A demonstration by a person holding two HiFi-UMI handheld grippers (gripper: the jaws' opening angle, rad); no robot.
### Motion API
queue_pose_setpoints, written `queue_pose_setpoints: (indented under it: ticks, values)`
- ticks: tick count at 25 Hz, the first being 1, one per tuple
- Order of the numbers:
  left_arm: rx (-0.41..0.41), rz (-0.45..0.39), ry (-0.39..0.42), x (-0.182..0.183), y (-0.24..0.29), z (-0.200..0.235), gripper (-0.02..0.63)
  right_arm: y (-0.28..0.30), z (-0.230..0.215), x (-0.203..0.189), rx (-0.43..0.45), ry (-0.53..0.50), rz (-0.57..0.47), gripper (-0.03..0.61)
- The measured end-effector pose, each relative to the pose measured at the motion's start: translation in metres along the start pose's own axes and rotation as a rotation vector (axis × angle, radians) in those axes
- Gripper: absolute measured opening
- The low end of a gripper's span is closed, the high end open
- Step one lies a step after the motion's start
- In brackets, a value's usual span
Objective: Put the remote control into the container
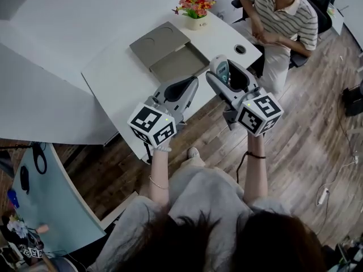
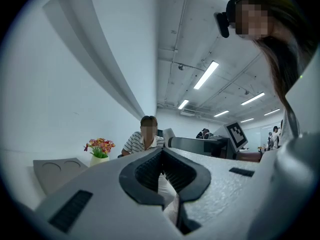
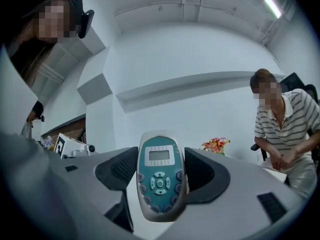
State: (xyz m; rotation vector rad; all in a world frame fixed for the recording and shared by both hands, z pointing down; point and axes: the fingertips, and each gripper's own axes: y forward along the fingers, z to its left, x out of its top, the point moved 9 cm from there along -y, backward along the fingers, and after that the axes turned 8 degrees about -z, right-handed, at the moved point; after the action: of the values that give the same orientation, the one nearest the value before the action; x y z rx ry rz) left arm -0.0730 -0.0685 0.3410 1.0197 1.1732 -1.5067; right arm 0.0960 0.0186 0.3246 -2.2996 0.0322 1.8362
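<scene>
A white remote control (image 3: 160,176) with a teal face and a small screen stands upright between the pads of my right gripper (image 3: 161,176), which is shut on it. The head view shows that remote control (image 1: 220,69) held high above the white table's near right corner in my right gripper (image 1: 226,78). The grey container (image 1: 168,51), a flat box with its lid folded open to the left, lies on the table beyond both grippers. My left gripper (image 1: 184,88) is raised beside the right one, jaws shut and empty. Its black pads (image 2: 162,171) meet with nothing between them.
A pot of red and yellow flowers (image 1: 195,10) stands at the table's far edge behind the container. A person in a striped shirt (image 1: 283,16) sits at the table's right end. The white table (image 1: 122,81) has a round cable hole (image 1: 240,49); wooden floor lies below.
</scene>
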Motion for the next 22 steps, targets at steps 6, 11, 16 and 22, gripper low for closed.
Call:
queue_pose_setpoints:
  ticks: [6,11,16,22]
  values:
    - [0.056,0.038,-0.005,-0.008,0.0,0.014,0.003,0.025,-0.013,-0.005,0.053,0.002,0.015,0.29]
    - [0.103,0.052,0.003,-0.011,0.002,0.028,0.003,0.048,-0.024,-0.013,0.104,0.016,0.033,0.29]
    - [0.181,0.049,0.009,-0.015,0.007,0.042,0.003,0.074,-0.039,-0.019,0.185,-0.008,0.086,0.29]
    - [0.276,0.043,0.01,-0.016,0.026,0.061,0.003,0.112,-0.068,-0.018,0.297,-0.004,0.127,0.29]
